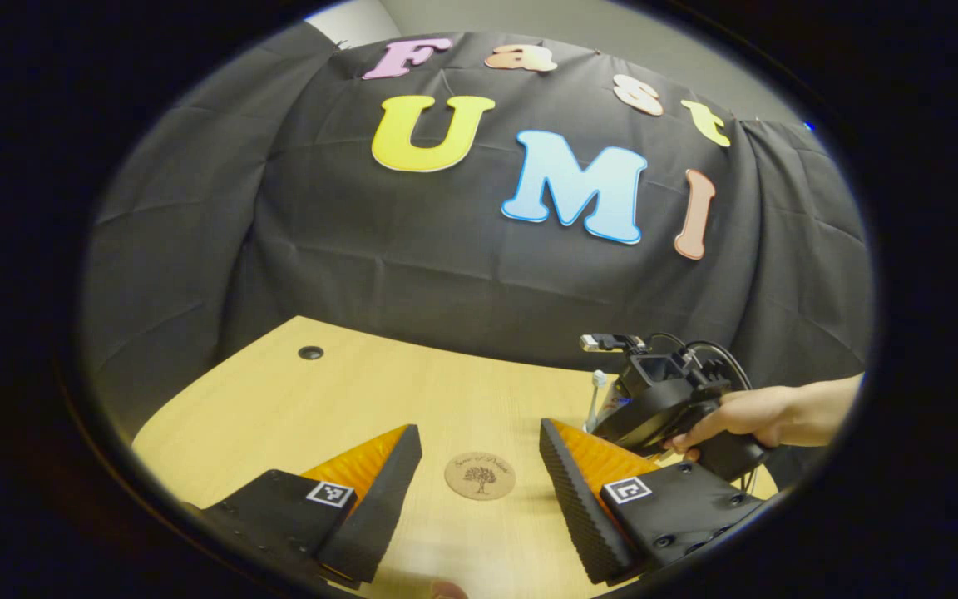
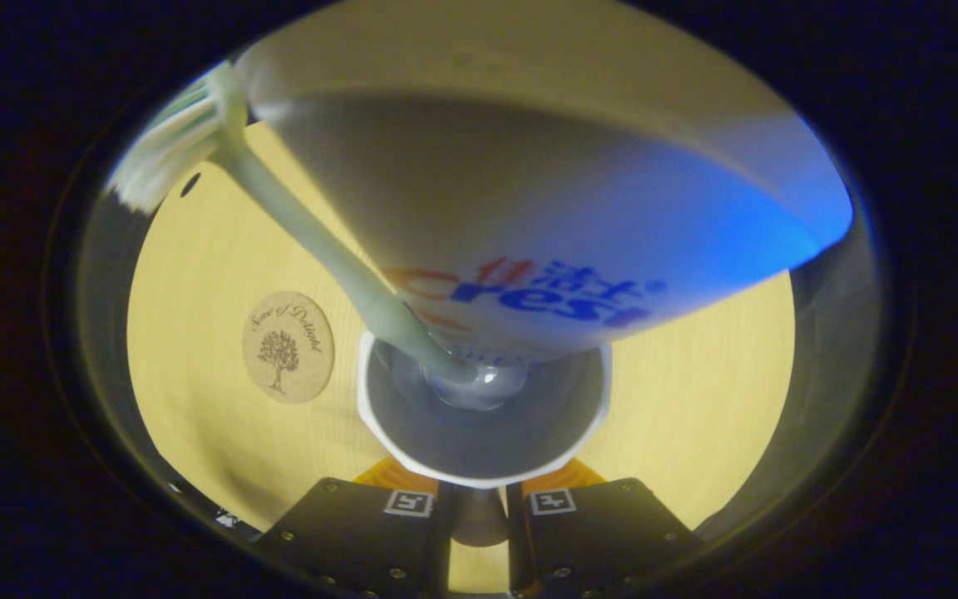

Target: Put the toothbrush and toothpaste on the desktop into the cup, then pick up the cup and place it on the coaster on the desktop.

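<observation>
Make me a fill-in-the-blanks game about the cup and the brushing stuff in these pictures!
1. The toothbrush and the toothpaste both stand inside the ____.
2. The round coaster lies flat on the wooden ____.
3. The cup is not on the coaster; it is ____ it.
4. The left gripper has its fingers spread ____, holding nothing.

Missing words: cup; desktop; beside; open

- The toothpaste point(image 2: 529, 216) is looming blurred, its upper end running past the right gripper view's edge.
- The toothbrush point(image 2: 304, 225) head is smearing out of focus.
- The right gripper point(image 2: 479, 491) fingertips are hiding under the cup point(image 2: 479, 433).
</observation>
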A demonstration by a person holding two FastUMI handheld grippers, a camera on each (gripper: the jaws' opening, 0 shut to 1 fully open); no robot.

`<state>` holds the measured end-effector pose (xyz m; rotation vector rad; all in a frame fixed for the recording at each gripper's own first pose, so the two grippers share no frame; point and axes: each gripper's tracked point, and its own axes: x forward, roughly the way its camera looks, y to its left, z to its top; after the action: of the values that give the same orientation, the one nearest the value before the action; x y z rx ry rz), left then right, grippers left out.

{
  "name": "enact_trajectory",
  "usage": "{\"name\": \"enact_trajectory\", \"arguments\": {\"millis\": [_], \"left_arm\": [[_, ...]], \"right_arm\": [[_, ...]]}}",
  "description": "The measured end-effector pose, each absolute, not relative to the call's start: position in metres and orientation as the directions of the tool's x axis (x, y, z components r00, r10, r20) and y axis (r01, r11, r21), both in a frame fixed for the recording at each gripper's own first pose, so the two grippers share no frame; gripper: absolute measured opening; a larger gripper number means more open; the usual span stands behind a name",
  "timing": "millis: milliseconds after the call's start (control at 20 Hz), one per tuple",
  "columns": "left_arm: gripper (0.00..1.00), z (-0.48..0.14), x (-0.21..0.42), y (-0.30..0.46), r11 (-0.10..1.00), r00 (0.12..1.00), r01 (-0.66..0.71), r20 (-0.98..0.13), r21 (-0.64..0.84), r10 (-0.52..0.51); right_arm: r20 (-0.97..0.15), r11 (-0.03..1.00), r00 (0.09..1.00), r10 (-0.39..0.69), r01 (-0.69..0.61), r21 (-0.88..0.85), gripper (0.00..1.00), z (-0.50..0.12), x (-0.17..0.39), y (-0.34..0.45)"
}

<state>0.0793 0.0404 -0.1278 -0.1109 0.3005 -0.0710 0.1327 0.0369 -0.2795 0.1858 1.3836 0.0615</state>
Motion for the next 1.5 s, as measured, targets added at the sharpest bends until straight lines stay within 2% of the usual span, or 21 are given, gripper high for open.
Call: {"name": "enact_trajectory", "arguments": {"millis": [200, 600, 950, 1500], "left_arm": [[0.93, -0.128, 0.074, 0.052, 0.992, 0.954, 0.028, -0.294, -0.122, -0.063], [0.93, -0.134, 0.046, 0.083, 0.991, 0.948, -0.024, -0.317, -0.131, -0.019], [0.93, -0.13, 0.022, 0.103, 0.989, 0.949, -0.037, -0.315, -0.14, -0.009], [0.94, -0.136, 0.005, 0.143, 0.983, 0.943, -0.106, -0.33, -0.151, 0.051]], "right_arm": [[-0.965, 0.99, 0.228, 0.13, 0.03, 0.14, 0.27, -0.274, 0.135, 0.039], [-0.938, 0.973, 0.261, 0.229, -0.053, 0.223, 0.27, -0.241, 0.133, 0.098], [-0.933, 0.968, 0.262, 0.246, -0.113, 0.224, 0.25, -0.229, 0.143, 0.139], [-0.955, 0.966, 0.19, 0.228, -0.166, 0.198, 0.27, -0.246, 0.155, 0.175]]}}
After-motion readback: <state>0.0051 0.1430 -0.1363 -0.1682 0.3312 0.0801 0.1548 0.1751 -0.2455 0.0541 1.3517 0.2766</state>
